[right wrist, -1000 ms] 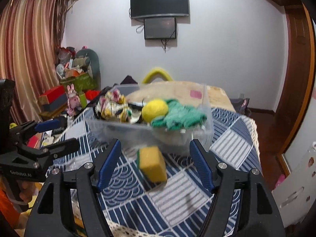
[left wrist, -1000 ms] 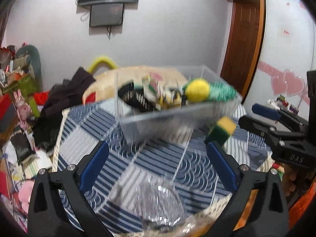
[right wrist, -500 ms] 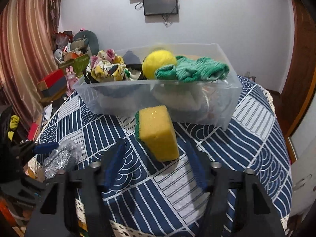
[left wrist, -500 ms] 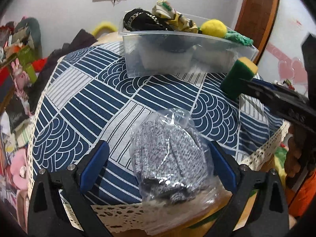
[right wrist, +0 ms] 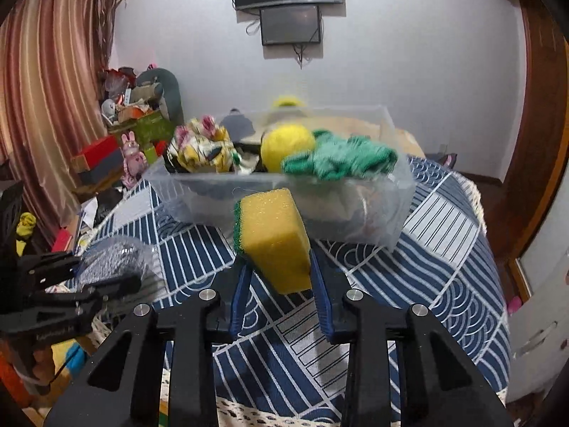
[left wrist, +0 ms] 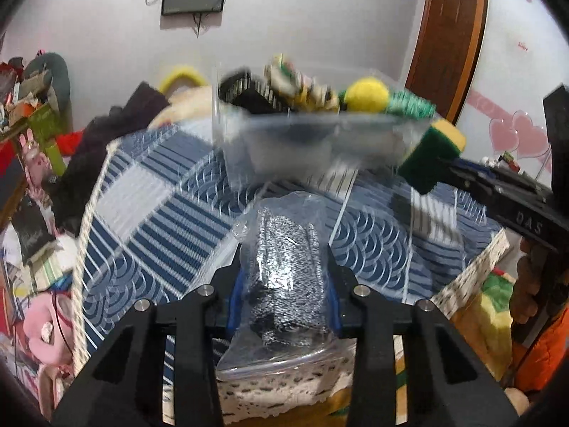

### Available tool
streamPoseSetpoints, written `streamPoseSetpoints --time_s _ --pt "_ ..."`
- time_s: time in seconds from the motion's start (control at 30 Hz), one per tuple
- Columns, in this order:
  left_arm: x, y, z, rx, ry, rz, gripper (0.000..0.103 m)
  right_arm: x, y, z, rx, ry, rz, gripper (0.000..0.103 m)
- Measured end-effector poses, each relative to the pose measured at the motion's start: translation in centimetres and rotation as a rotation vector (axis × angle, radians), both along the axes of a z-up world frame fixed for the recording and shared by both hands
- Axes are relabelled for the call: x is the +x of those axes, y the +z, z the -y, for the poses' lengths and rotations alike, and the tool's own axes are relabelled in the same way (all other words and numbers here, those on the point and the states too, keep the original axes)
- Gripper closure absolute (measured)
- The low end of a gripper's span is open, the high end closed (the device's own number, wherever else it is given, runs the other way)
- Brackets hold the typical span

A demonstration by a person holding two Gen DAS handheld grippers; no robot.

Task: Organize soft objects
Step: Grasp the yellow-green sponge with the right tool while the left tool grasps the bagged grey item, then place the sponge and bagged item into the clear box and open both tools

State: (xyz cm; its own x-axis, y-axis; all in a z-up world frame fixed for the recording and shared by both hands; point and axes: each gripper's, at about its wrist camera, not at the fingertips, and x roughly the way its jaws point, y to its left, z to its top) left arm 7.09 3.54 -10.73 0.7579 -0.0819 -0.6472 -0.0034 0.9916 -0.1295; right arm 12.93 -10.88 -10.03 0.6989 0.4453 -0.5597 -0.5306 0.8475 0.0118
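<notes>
My left gripper (left wrist: 284, 295) is shut on a clear plastic bag of grey knit cloth (left wrist: 286, 270) and holds it over the table's near edge. My right gripper (right wrist: 279, 281) is shut on a yellow sponge with a green scouring side (right wrist: 272, 231), held above the cloth. The sponge also shows in the left wrist view (left wrist: 432, 154), at the right. A clear plastic bin (right wrist: 384, 210) stands behind both, holding a yellow ball (right wrist: 286, 146), a green knit cloth (right wrist: 341, 160) and a floral cloth (right wrist: 201, 151).
The table wears a blue and white patterned cloth (right wrist: 444, 270) with a lace edge. Clutter, boxes and toys (right wrist: 131, 142) pile up on the left. A wooden door frame (right wrist: 540, 142) stands on the right.
Both grippers were open a second ago. They dropped to the table, closed, the left on the bagged cloth and the right on the sponge, and now lift them.
</notes>
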Motion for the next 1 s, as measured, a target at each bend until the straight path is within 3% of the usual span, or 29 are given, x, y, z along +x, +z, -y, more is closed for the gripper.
streamPoseSetpoints --time_s 0.23,0.5,0.73,1.0 --pt "1.0 4.9 0.6 0.000 -0.016 0.142 0.066 -0.6 2.6 1.0 0.035 -0.015 0.079 0.073" --pt "3.4 8.2 1.7 0.024 0.009 0.274 0.066 -0.1 5.4 1.7 0.091 -0.056 0.169 0.073" --pt "7.3 8.7 1.0 -0.043 0.007 0.270 0.066 1.9 6.7 1.1 0.101 -0.093 0.206 0.073" --pt "11.8 7.4 1.7 0.006 0.019 0.221 0.066 5.4 5.8 -0.3 0.040 -0.134 0.184 0.073"
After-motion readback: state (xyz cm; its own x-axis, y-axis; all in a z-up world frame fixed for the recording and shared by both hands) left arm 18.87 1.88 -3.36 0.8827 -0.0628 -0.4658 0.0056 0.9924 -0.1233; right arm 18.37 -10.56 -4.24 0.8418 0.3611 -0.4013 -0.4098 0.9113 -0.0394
